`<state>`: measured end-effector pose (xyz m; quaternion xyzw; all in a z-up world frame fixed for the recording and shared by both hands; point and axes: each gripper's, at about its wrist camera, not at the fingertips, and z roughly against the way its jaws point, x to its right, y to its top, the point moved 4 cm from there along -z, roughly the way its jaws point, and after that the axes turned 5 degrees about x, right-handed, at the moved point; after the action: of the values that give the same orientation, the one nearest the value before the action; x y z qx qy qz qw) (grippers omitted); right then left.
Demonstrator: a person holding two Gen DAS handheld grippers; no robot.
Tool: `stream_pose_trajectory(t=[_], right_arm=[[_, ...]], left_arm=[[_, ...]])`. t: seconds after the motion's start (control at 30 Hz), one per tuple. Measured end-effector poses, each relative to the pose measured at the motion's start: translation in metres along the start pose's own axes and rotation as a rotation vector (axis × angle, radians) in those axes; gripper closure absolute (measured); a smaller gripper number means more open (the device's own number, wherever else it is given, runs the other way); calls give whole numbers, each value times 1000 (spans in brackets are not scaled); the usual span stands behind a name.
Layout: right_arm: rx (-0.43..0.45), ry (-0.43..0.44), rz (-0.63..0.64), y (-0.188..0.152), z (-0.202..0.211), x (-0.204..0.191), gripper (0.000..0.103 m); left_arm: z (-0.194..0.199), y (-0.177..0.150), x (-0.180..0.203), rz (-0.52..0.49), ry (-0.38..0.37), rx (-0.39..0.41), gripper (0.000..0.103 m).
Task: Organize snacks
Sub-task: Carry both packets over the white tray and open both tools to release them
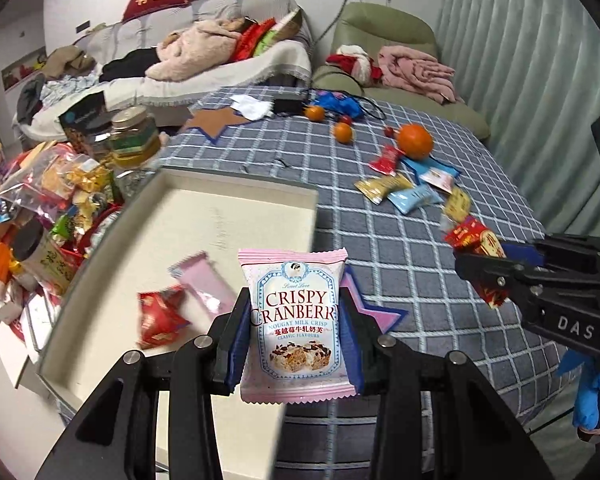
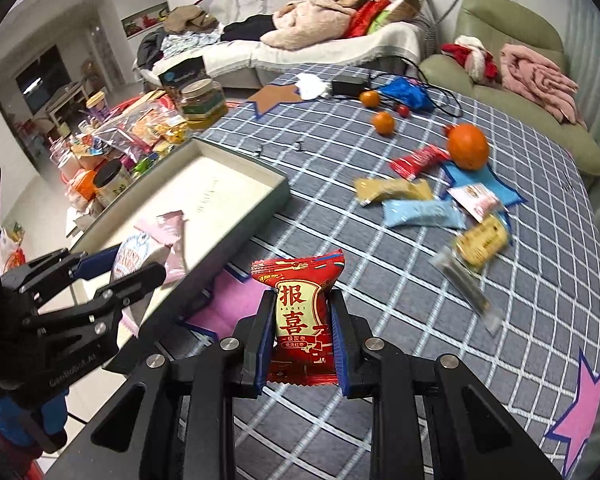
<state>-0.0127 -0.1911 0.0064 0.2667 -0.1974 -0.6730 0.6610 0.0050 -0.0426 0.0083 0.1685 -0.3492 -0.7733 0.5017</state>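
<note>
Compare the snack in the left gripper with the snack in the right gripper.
The pink cranberry nougat packet is pale pink and white with English lettering; the red packet is red and gold with Chinese characters. The pink packet looks wider and flatter, the red packet narrower and puffier. The pink packet sits in the left gripper at the edge of the shallow box; the red packet sits in the right gripper over the checked cloth. Both are sealed, upright, and clamped by their sides.

The two packets in the shallow box (image 1: 236,196) are smeared with blur: a red one (image 1: 160,316) and a pink one (image 1: 204,284), print unreadable. The left gripper (image 1: 296,320) hides the sides of its pink cranberry packet (image 1: 296,312). A clear wrapper (image 2: 466,288) on the checked cloth (image 2: 380,240) is streaked beyond telling.
</note>
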Motion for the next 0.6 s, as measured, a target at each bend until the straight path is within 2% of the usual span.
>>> stream_pose_trajectory(t=[0.33, 0.6], right_arm=[[-15, 51, 67, 28, -21, -41, 76], [-27, 99, 106, 54, -43, -71, 76]], left_arm=[[9, 20, -65, 58, 87, 47, 59], [-6, 25, -93, 87, 123, 34, 59]])
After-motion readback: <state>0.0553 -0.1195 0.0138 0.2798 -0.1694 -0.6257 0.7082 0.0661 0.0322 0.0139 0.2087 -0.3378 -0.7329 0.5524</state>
